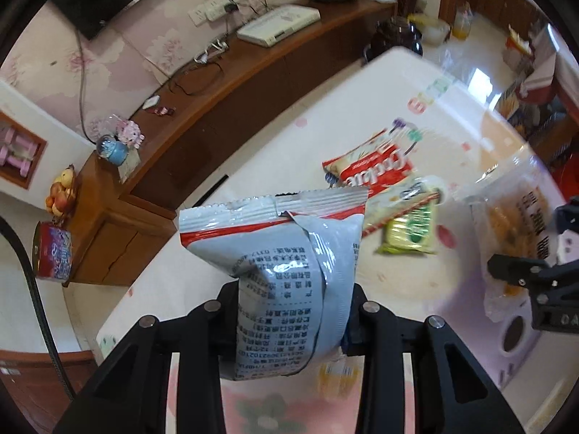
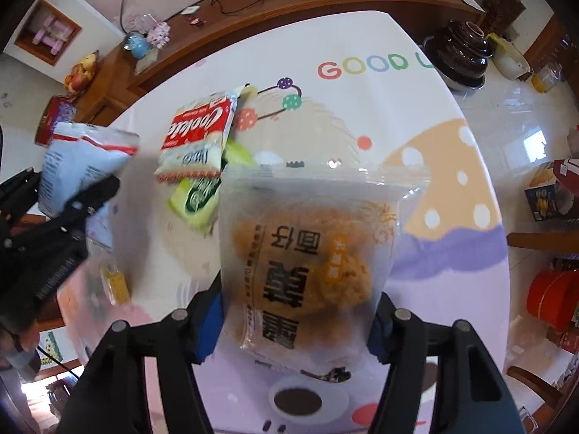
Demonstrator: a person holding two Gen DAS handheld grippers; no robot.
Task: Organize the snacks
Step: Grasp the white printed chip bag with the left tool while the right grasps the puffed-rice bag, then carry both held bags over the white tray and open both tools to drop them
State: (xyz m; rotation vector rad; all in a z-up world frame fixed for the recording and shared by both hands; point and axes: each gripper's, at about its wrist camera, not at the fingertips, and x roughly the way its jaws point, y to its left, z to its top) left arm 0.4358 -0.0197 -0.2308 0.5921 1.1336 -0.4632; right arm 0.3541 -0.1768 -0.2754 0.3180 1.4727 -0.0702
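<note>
My left gripper (image 1: 293, 311) is shut on a grey foil snack packet (image 1: 289, 271), held upright above the table with its printed back facing the camera. In the right wrist view that packet (image 2: 79, 159) and the left gripper (image 2: 72, 195) show at the left edge. My right gripper (image 2: 296, 303) is shut on a translucent packet of golden bread (image 2: 307, 246), also lifted; it appears at the right of the left wrist view (image 1: 514, 217). On the cartoon tablecloth (image 2: 362, 108) lie a red cookie packet (image 2: 202, 126), a green packet (image 2: 199, 195) and a small yellow packet (image 2: 115, 282).
A long wooden cabinet (image 1: 253, 83) with a white set-top box (image 1: 278, 23), cables and ornaments runs behind the table. A dark brown lidded pot (image 2: 463, 54) stands beyond the far right corner. A red tin (image 1: 52, 249) sits at the left, a red container (image 2: 550, 300) at the right.
</note>
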